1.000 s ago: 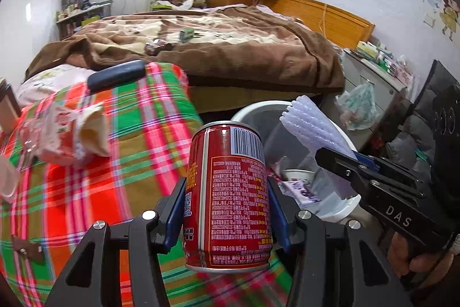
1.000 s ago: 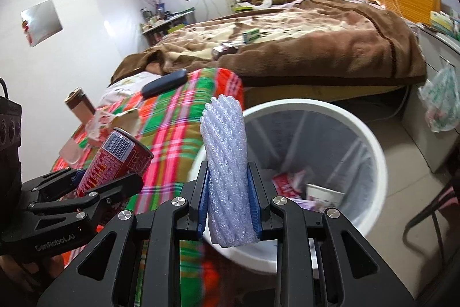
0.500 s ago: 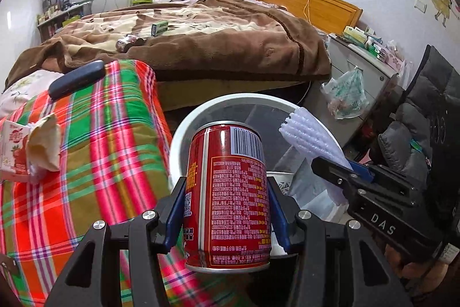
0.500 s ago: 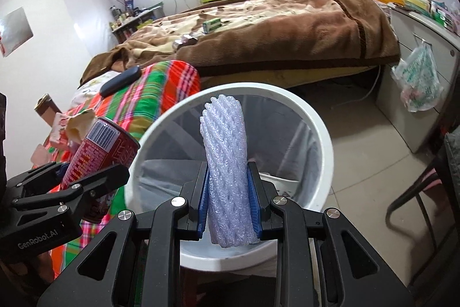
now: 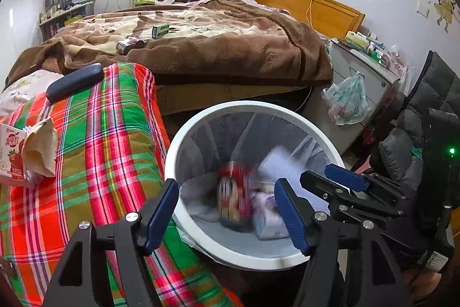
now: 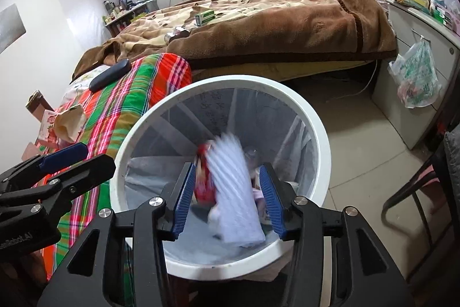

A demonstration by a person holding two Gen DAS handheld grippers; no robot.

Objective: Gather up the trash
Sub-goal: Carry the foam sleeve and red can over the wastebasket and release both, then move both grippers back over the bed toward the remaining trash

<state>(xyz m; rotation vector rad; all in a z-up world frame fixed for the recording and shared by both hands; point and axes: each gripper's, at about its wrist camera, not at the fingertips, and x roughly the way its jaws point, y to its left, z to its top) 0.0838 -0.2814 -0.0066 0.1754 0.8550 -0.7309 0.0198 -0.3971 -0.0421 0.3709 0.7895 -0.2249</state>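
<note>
A white round trash bin (image 5: pixel 184 140) (image 6: pixel 316 117) with a clear liner stands on the floor beside the plaid-covered surface. My left gripper (image 5: pixel 227 213) is open above its rim. A red can (image 5: pixel 234 192) (image 6: pixel 202 183) is blurred, falling inside the bin. My right gripper (image 6: pixel 227 199) is open over the bin too. The white foam net sleeve (image 6: pixel 235 192) (image 5: pixel 281 163) is blurred, dropping between its fingers into the bin. Paper trash lies at the bin's bottom.
A plaid red-green cloth (image 5: pixel 95 151) holds a strawberry milk carton with a brown paper bag (image 5: pixel 26 151) and a dark case (image 5: pixel 74 81). A brown-blanketed bed (image 5: pixel 218 48) lies beyond. A cabinet with a hanging plastic bag (image 5: pixel 346 99) stands right, a dark chair nearer.
Both grippers moved over the bin and opened. The red can left the left gripper and the foam sleeve left the right gripper; both are falling into the bin.
</note>
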